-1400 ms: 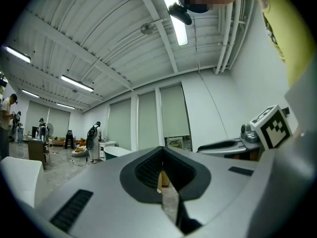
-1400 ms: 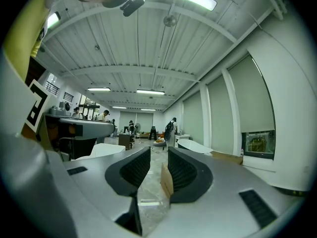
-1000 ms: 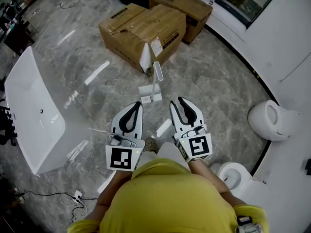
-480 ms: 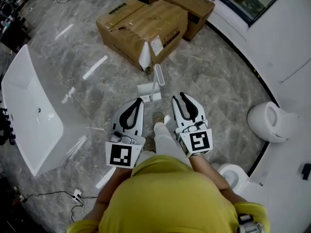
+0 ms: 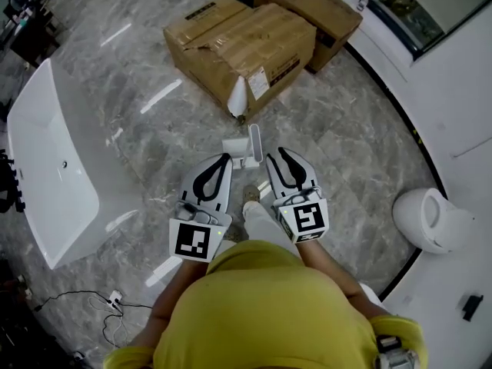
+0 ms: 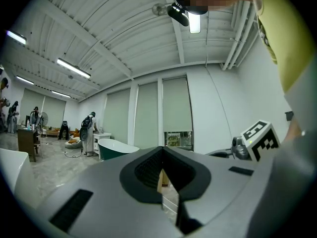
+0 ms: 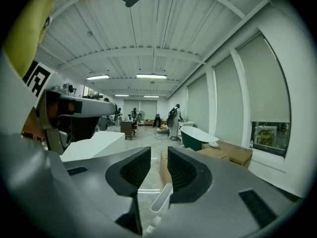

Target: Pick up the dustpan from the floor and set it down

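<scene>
On the grey marble floor, the dustpan [image 5: 254, 140] stands with its white handle upright, just in front of the 2 grippers and near the big cardboard box [image 5: 238, 44]. The right gripper [image 5: 277, 154] has its jaws apart with nothing pressed between the pads; in the right gripper view the handle shows low in the gap, further ahead. The left gripper [image 5: 224, 159] has its jaws almost together and holds nothing. A white bathtub [image 5: 46, 152] lies to the left.
</scene>
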The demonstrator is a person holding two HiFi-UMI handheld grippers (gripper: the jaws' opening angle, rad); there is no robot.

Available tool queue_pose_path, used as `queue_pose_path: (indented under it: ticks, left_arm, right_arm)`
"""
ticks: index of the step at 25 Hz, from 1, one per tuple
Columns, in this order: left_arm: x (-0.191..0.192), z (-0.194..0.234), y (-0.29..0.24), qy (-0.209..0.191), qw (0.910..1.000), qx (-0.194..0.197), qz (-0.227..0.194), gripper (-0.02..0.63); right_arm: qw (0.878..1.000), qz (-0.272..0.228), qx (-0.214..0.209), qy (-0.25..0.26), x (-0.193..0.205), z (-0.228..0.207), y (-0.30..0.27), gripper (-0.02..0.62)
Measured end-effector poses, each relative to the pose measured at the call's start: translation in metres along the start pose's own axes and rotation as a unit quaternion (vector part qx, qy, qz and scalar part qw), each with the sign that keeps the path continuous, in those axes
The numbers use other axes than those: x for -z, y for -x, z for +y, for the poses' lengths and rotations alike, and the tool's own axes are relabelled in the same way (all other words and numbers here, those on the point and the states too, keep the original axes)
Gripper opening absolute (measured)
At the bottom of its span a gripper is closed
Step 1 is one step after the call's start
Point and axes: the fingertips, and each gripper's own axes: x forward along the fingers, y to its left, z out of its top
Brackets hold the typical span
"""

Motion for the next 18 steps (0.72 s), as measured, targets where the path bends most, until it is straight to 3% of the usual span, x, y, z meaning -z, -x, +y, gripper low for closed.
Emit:
queue_pose_path:
  ticks: [10, 18]
  left_arm:
    - [0.019, 0.019, -0.064, 0.000, 0.9994, -0.028, 0.021, 0.003]
    - [0.040, 0.023, -0.094, 0.004, 0.9985, -0.041, 0.036, 0.003]
  right_arm:
    - [0.996, 0.047, -0.077, 0.008, 0.038, -0.030, -0.059, 0.135]
    - [0.986, 0.102, -0.133, 0.009, 0.083, -0.044, -0.082, 0.172]
